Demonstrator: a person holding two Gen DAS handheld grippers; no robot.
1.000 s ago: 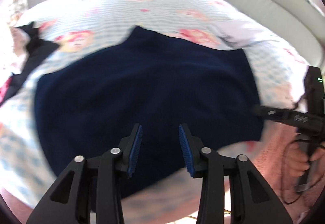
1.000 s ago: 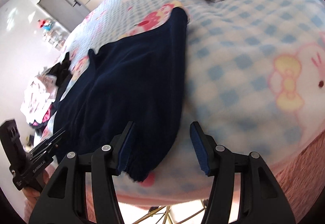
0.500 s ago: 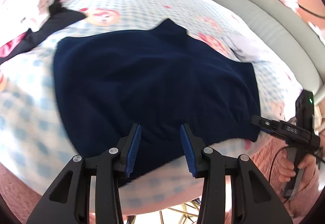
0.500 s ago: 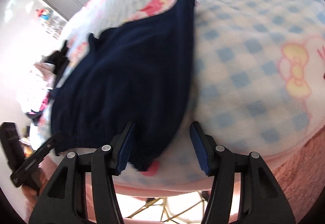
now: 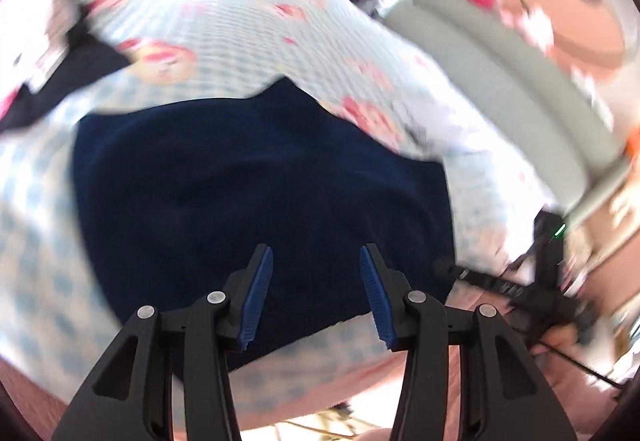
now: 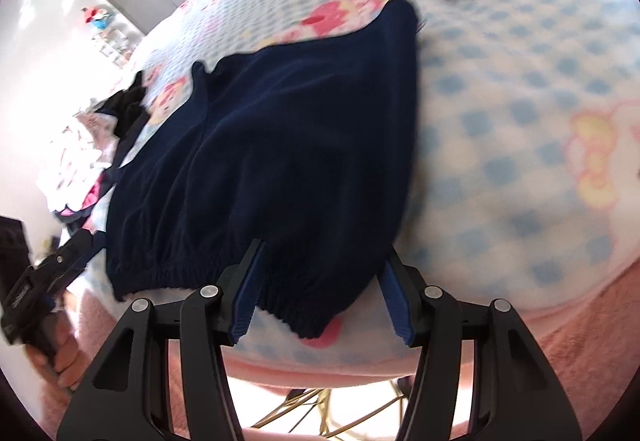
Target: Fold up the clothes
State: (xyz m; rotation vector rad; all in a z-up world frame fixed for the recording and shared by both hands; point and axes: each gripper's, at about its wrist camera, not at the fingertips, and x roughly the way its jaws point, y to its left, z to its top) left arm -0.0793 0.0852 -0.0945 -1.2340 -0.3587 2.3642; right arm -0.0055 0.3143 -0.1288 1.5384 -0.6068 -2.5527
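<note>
left gripper (image 5: pixel 316 293): our fingers opening, nothing between; right gripper (image 6: pixel 320 291): fingers apart over navy garment (image 6: pixel 280 161) hem; risk: we pinch bed blanket (image 6: pixel 520 121) too.

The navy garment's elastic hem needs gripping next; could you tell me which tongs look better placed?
Probably the right tongs: the navy garment has its hem corner lying directly between their open jaws. The left tongs, jaws opening, hover over the middle.
</note>
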